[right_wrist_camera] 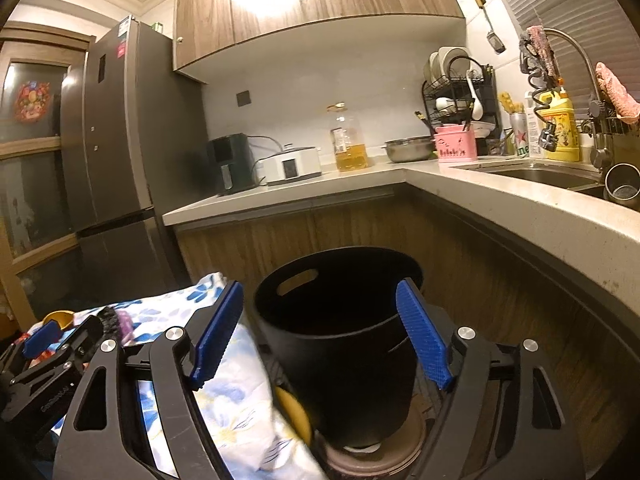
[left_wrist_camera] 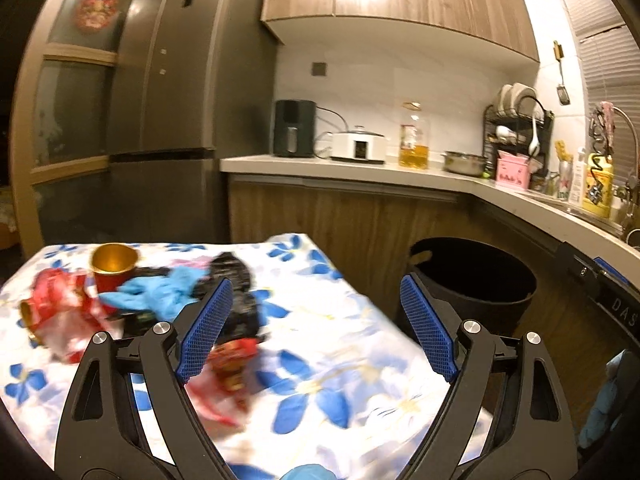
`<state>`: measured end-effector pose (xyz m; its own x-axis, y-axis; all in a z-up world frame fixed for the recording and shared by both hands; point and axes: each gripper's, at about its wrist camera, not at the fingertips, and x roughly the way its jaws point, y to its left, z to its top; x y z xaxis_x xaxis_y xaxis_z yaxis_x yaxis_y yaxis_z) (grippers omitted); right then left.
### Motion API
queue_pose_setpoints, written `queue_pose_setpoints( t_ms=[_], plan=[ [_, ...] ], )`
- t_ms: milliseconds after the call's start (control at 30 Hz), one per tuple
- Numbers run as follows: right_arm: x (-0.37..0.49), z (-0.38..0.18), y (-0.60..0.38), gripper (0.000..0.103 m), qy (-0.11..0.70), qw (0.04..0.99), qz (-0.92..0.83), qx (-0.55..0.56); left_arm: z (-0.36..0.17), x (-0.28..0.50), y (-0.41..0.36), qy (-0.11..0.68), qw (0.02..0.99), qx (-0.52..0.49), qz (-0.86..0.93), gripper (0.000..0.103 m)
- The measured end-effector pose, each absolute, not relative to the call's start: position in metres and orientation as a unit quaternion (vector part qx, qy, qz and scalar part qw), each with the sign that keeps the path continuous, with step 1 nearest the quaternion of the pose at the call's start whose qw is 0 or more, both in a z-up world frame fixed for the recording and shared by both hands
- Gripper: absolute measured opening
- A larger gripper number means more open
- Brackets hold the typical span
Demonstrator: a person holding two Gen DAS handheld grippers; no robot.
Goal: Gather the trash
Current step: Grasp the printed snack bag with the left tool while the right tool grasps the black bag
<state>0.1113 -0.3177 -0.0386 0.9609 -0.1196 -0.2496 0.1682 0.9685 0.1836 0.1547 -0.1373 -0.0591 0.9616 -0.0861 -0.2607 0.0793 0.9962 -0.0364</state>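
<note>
Lying ahead and left of the left gripper [left_wrist_camera: 316, 328], the trash pile [left_wrist_camera: 160, 300] sits on the floral cloth [left_wrist_camera: 340, 360], black wrapper [left_wrist_camera: 236, 280] nearest its left pad, jaws wide, nothing held. The right gripper [right_wrist_camera: 320, 336], wide and empty, faces the black bin [right_wrist_camera: 344, 328], off the table's right edge.

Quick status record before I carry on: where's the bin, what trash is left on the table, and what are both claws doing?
bin: black bin on the floor beside the floral-cloth table, below the counter
trash left: red cup, blue glove, black bag, red wrappers
left claw: left claw open, empty, over the table near the trash pile
right claw: right claw open, empty, facing the bin
bin contents: too dark to tell
</note>
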Motion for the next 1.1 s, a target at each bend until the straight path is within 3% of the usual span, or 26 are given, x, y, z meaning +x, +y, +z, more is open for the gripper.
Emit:
queue_pose_setpoints(
  t_ms=[500, 667, 867, 1033, 1100],
  plan=[
    [0.105, -0.049, -0.265, 0.077, 0.139, 0.986, -0.019, 0.085, -0.101, 0.144, -0.075, 0.160, 0.987, -0.019, -0.003, 0.084],
    [0.111, -0.054, -0.250, 0.077, 0.148, 0.986, -0.001, 0.081, -0.112, 0.160, -0.071, 0.187, 0.982, -0.018, -0.011, 0.078],
    [0.116, -0.060, -0.229, 0.077, 0.159, 0.985, 0.017, 0.071, -0.122, 0.171, -0.063, 0.221, 0.974, -0.034, -0.029, 0.059],
    [0.120, -0.061, -0.219, 0.077, 0.163, 0.984, 0.022, 0.066, -0.127, 0.172, -0.058, 0.236, 0.969, -0.039, -0.053, 0.025],
    [0.123, -0.062, -0.215, 0.077, 0.165, 0.984, 0.023, 0.065, -0.128, 0.171, -0.057, 0.238, 0.969, -0.037, -0.059, 0.020]
  ],
)
